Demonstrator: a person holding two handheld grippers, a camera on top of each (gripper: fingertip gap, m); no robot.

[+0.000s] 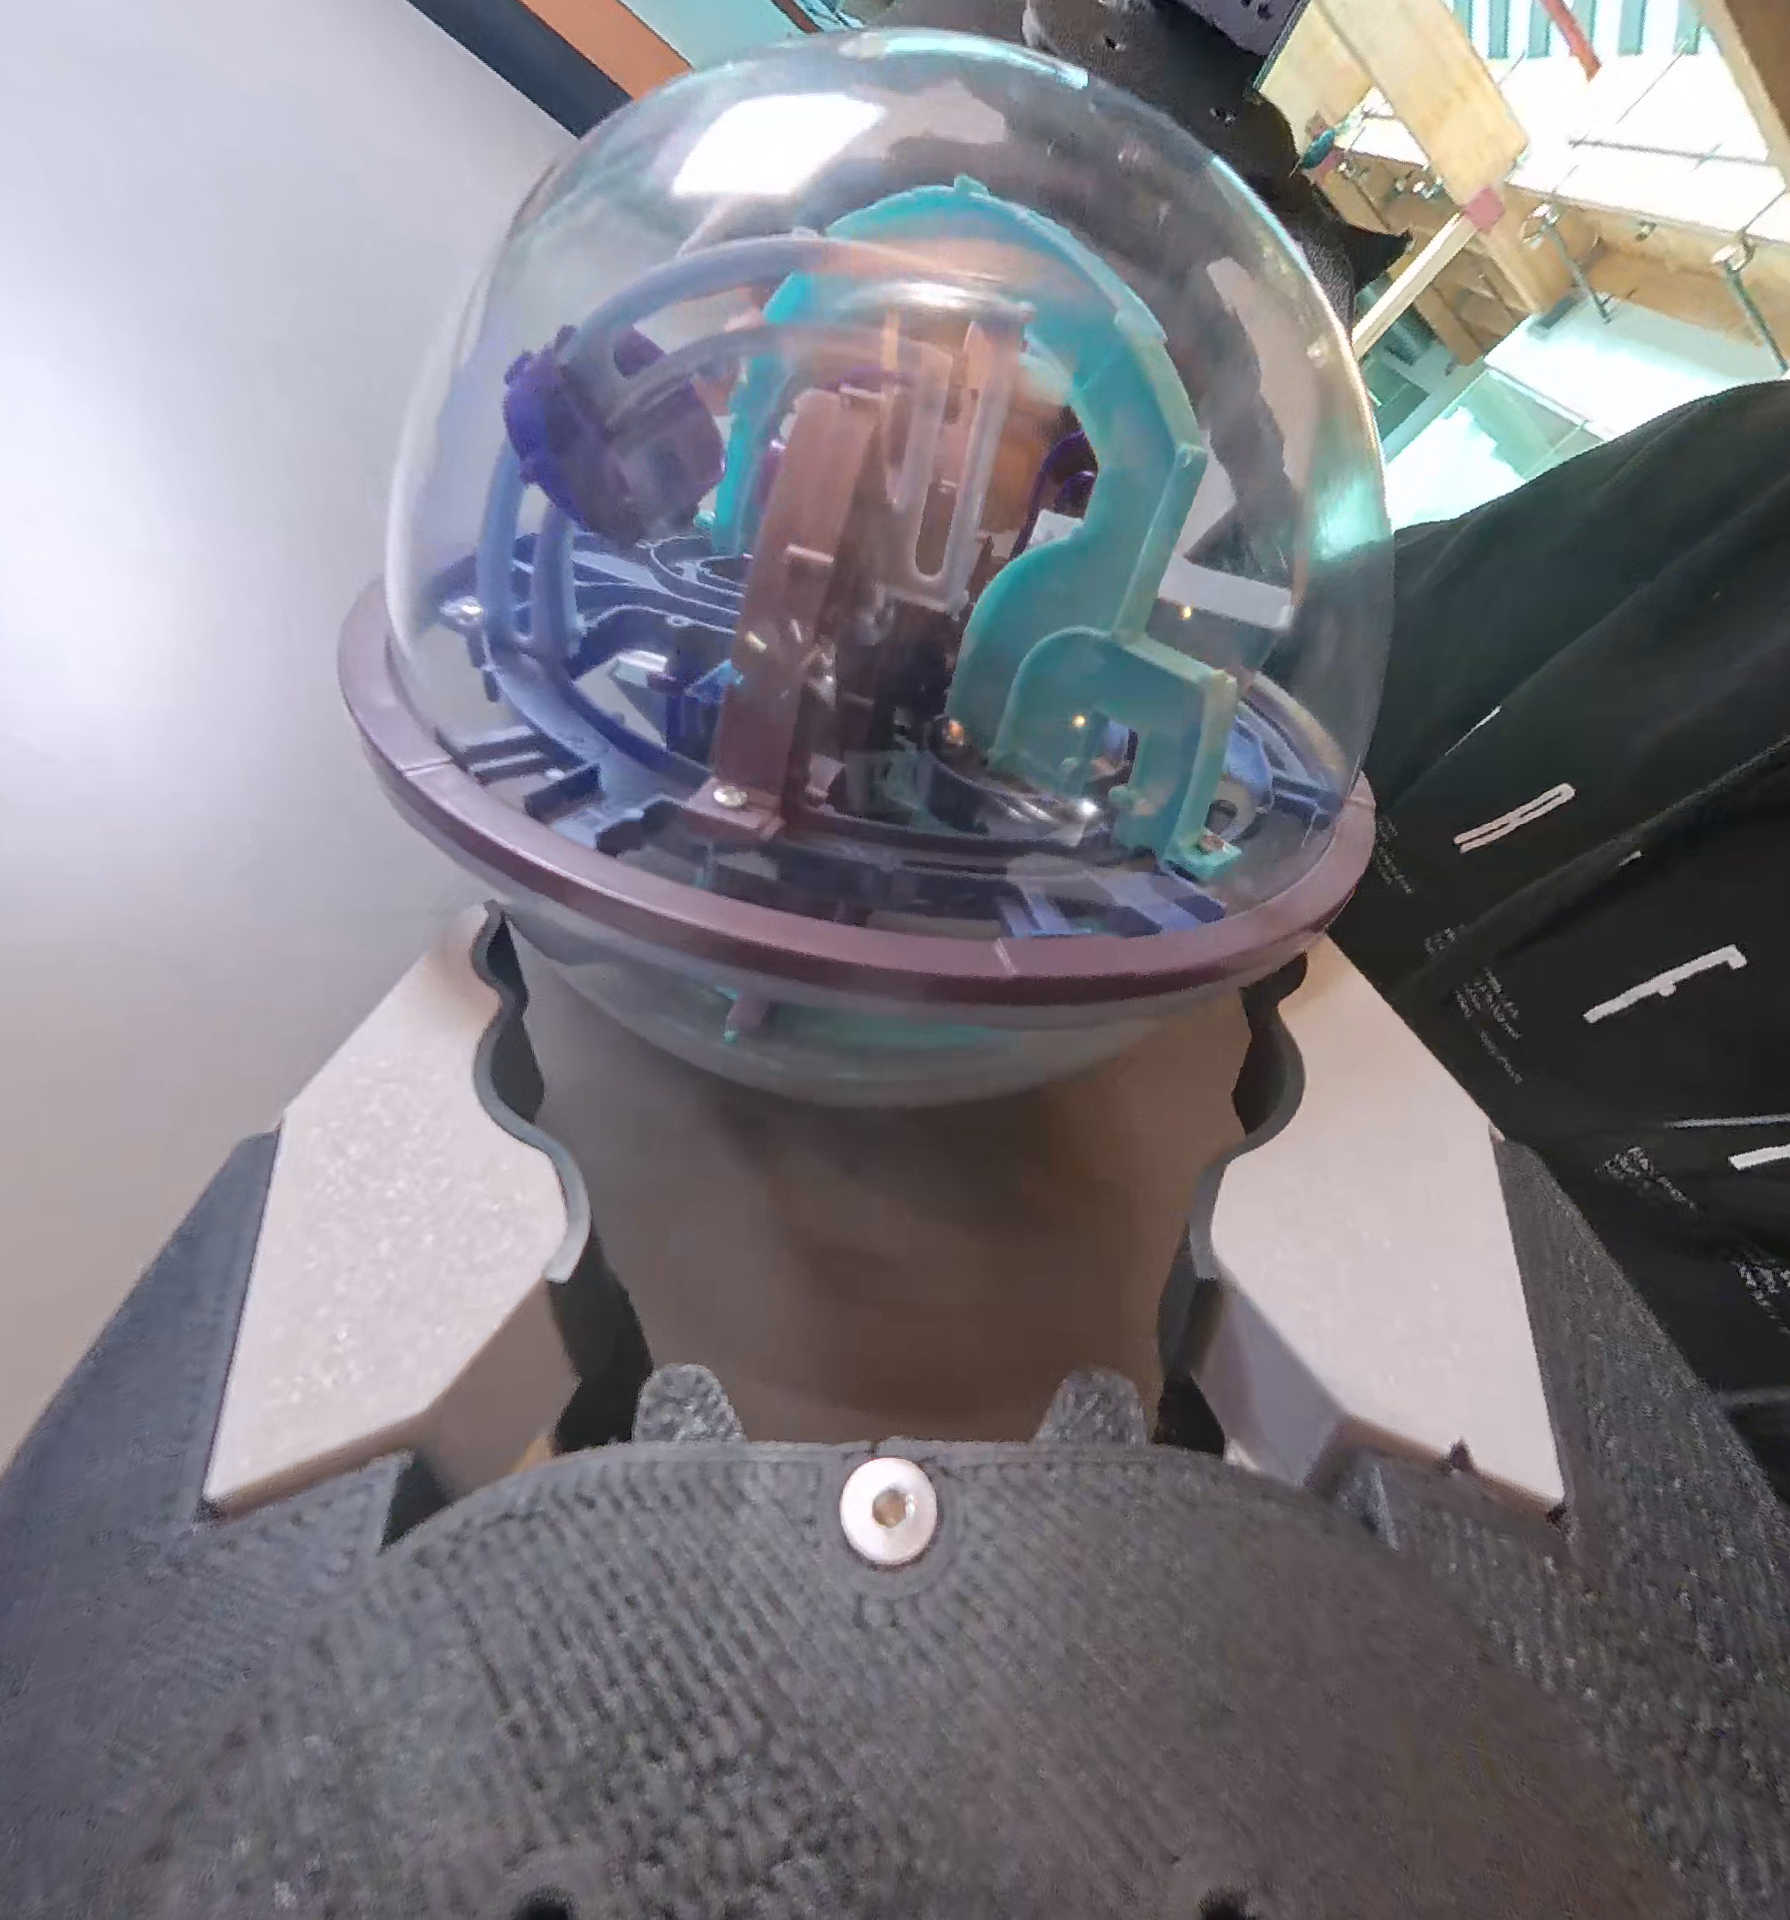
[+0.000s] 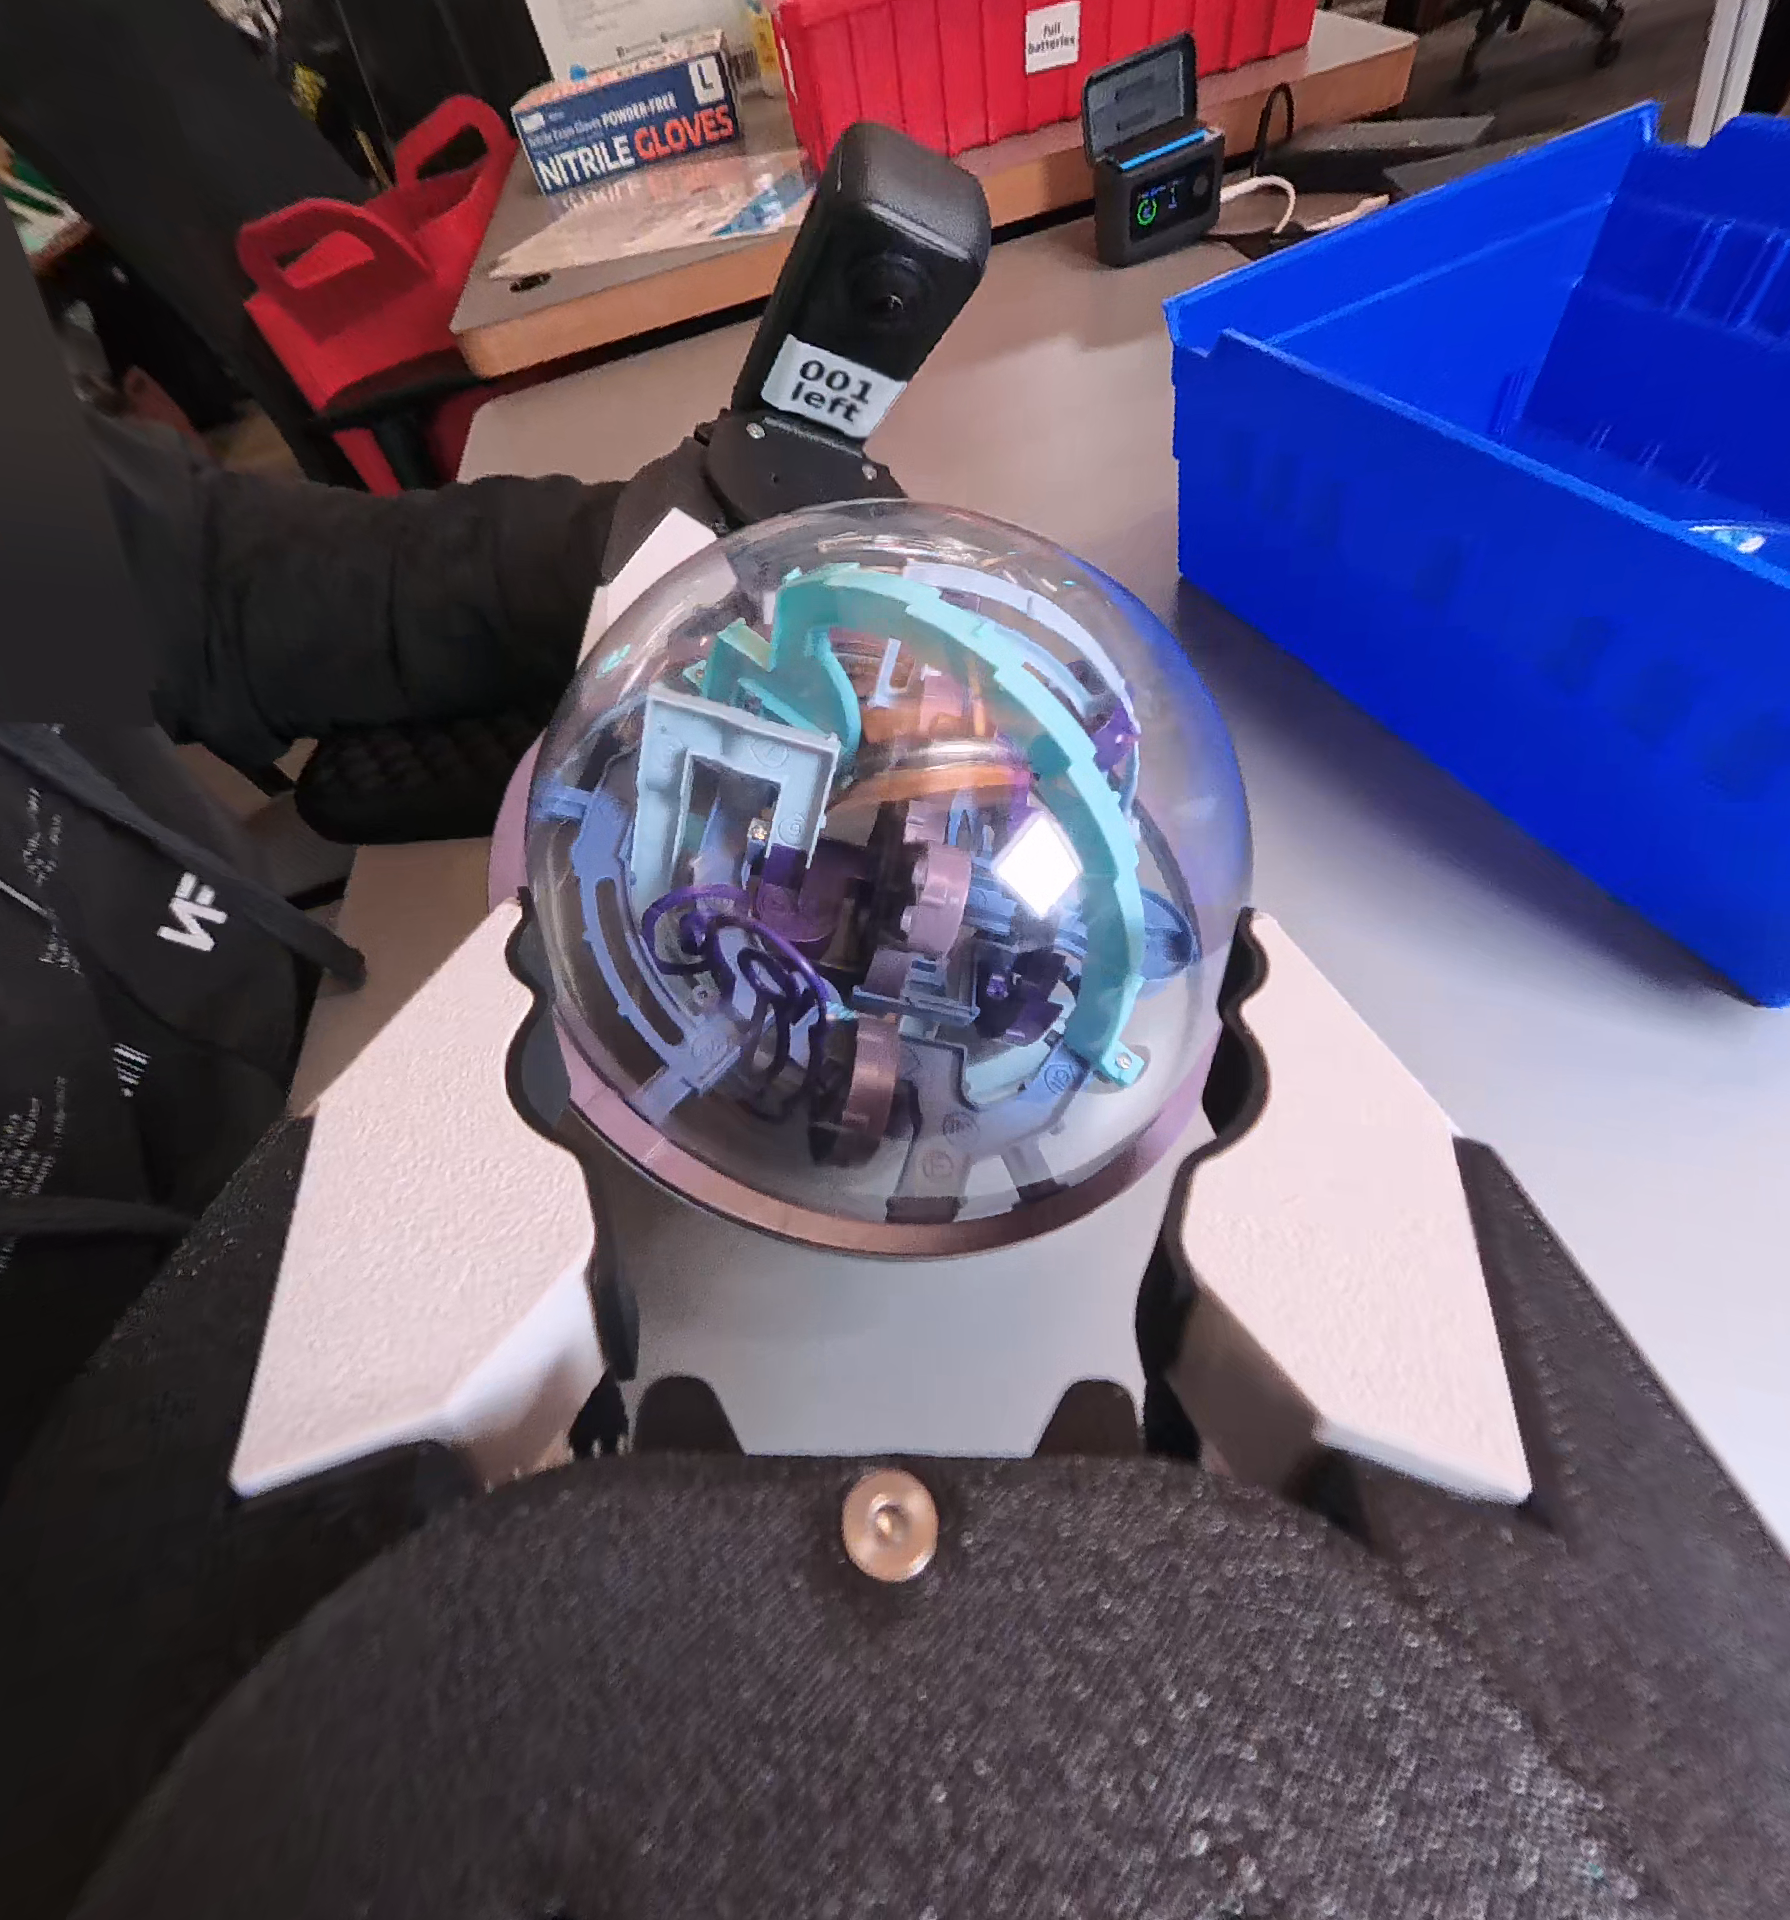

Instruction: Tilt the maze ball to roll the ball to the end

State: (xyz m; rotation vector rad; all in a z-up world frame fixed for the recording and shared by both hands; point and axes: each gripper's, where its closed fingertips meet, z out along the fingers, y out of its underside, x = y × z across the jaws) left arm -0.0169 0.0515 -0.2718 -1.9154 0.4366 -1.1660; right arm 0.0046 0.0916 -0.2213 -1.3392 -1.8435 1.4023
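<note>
The maze ball point(image 1: 870, 582) is a clear sphere with a dark purple rim and teal, blue, brown and purple tracks inside. My left gripper point(image 1: 891, 971) is shut on its lower half, with both black pads point(image 1: 501, 997) against the shell. A small shiny ball point(image 1: 955, 732) sits on a dark track beside the teal piece. In the right wrist view the maze ball point(image 2: 880, 883) is held above the white table point(image 2: 1493, 1195). My right gripper point(image 2: 886, 940) is shut on it from the opposite side, pads point(image 2: 1246, 966) touching. The left gripper's body point(image 2: 849, 312) shows behind the sphere.
A blue bin point(image 2: 1493, 499) stands on the table to the right. A red crate point(image 2: 974, 73), a glove box point(image 2: 626, 125) and a black case point(image 2: 1156, 197) sit on a farther table. A person's dark sleeve point(image 2: 351, 623) and black clothing point(image 1: 1597, 935) are close by.
</note>
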